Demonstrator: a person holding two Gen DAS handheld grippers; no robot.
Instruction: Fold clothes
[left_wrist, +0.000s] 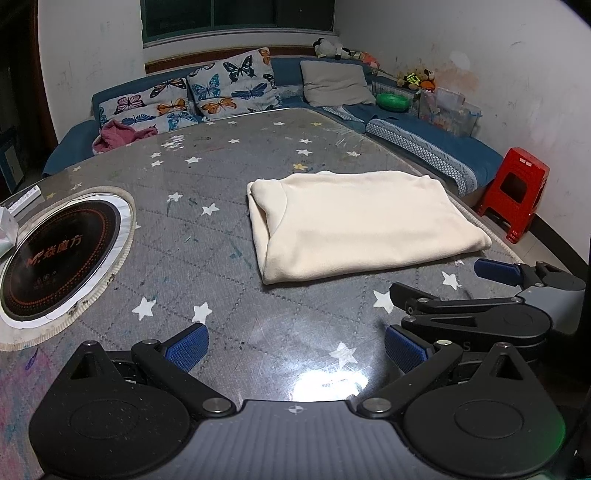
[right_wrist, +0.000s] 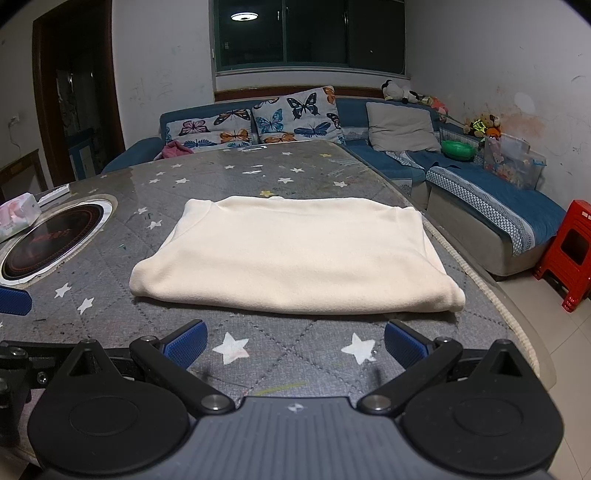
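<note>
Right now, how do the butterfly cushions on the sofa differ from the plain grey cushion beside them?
The butterfly cushions carry a colourful print; the grey cushion is plain. There are at least two butterfly cushions side by side, but only one grey cushion, nearer the sofa's corner. All lean against the blue sofa backrest.

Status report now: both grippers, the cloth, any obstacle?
Left gripper open, empty. Right gripper open, empty. Cream garment folded flat on table, untouched. Nothing between grippers and garment.
</note>
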